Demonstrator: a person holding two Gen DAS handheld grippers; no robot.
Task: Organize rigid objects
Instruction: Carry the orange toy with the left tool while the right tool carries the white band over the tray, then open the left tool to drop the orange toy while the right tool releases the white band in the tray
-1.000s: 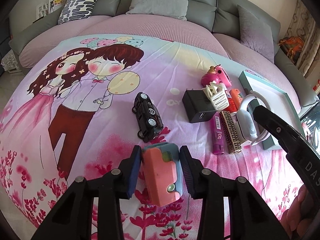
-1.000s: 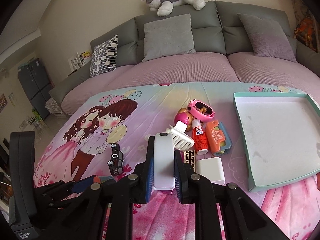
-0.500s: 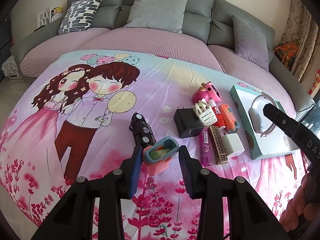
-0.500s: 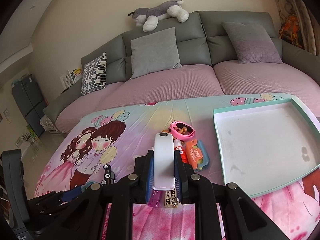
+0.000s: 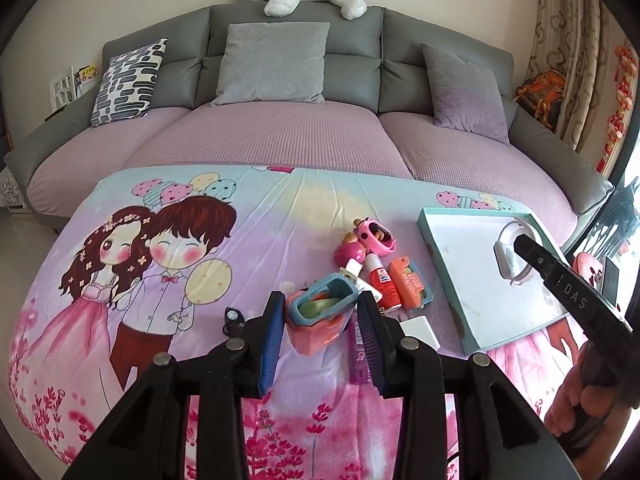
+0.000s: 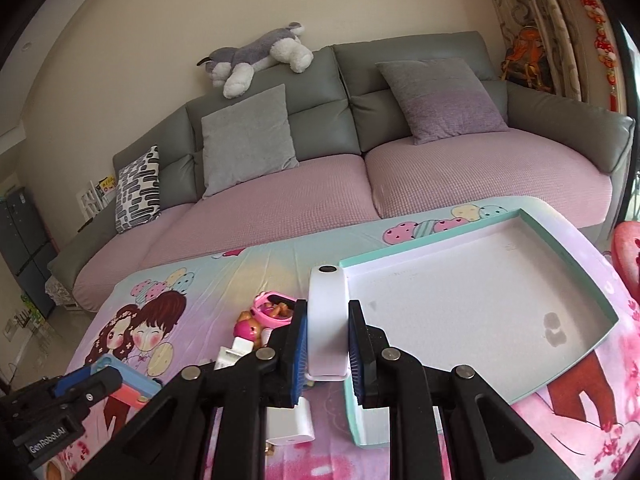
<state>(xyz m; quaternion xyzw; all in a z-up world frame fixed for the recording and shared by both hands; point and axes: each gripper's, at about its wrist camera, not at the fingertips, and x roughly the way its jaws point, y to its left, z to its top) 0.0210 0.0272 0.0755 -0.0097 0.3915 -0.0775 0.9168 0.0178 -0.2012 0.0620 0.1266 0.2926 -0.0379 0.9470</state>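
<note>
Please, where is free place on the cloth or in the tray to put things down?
The tray is bare inside its teal rim. The cloth is free over the cartoon couple. It is crowded between them, around the red bottle and pink toy.

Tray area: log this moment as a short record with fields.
left hand-held gripper: shut on pink and blue case, above the printed sheet
right hand-held gripper: shut on white ring-shaped object, at the tray's near left edge
tray: teal rim, nothing resting inside
loose items: clustered left of tray
</note>
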